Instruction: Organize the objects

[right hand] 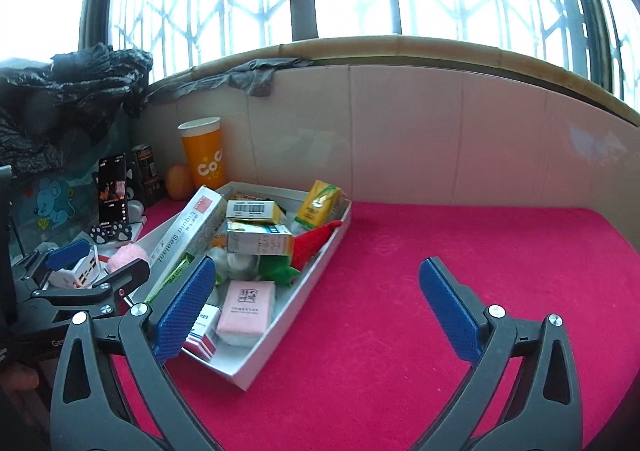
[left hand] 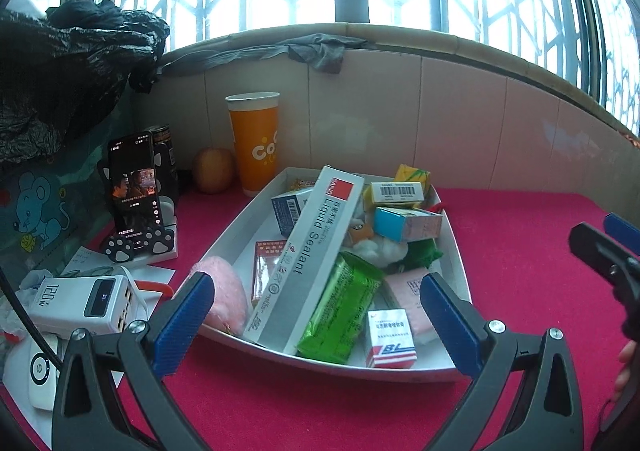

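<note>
A white tray (left hand: 456,251) on the red cloth holds several items: a long grey Liquid Sealant box (left hand: 308,251), a green packet (left hand: 344,311), a pink box (left hand: 408,295), a small red-and-white box (left hand: 390,339) and a pink fluffy ball (left hand: 224,291). My left gripper (left hand: 316,319) is open at the tray's near end, its pads touching nothing. My right gripper (right hand: 316,311) is open over the bare cloth, with the tray (right hand: 320,267) to its left. In the right wrist view the sealant box (right hand: 188,231), pink box (right hand: 248,307) and a yellow carton (right hand: 320,205) show.
An orange paper cup (left hand: 256,147), an apple (left hand: 214,171), a phone on a paw-print stand (left hand: 134,187) and a white power bank (left hand: 88,299) crowd the left. A black plastic bag (left hand: 60,63) hangs above them. A tiled wall runs behind; red cloth (right hand: 460,243) stretches right.
</note>
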Available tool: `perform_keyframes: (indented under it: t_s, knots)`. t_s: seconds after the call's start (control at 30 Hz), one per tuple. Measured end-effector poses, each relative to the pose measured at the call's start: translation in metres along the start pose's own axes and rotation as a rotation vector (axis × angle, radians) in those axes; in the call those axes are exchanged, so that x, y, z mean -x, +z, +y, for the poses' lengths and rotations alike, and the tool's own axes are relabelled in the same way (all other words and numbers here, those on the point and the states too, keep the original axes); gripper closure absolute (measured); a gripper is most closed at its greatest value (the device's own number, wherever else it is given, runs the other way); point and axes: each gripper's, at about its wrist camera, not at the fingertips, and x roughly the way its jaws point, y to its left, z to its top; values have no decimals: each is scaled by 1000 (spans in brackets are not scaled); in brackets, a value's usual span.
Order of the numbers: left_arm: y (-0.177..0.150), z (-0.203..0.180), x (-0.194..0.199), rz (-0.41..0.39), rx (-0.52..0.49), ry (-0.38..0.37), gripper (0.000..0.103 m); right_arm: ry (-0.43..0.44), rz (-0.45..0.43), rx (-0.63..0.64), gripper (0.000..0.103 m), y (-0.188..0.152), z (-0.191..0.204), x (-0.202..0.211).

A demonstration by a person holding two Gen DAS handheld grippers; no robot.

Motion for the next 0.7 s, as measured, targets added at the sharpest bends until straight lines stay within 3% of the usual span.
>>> perform_keyframes:
  t_s: [0.23, 0.4, 0.5, 0.57, 0.7]
  knots:
    - [-6, -19, 17, -12, -75, 38, 0, -88, -111, 29, 1, -8, -15, 52]
    - [-8, -21, 31, -7, -57, 12, 0, -142, -178, 72, 1, -13, -20, 88]
    - [-8, -24, 38, -9, -32, -52, 0, -183, -191, 86, 1, -17, -23, 104]
    - [-9, -29, 46, -32, -42, -49, 0, -242, -204, 76, 1, -22, -28, 114]
    - [-12, -50, 55, -45, -104, -57, 0, -274, -211, 65, 1, -27, -37, 128]
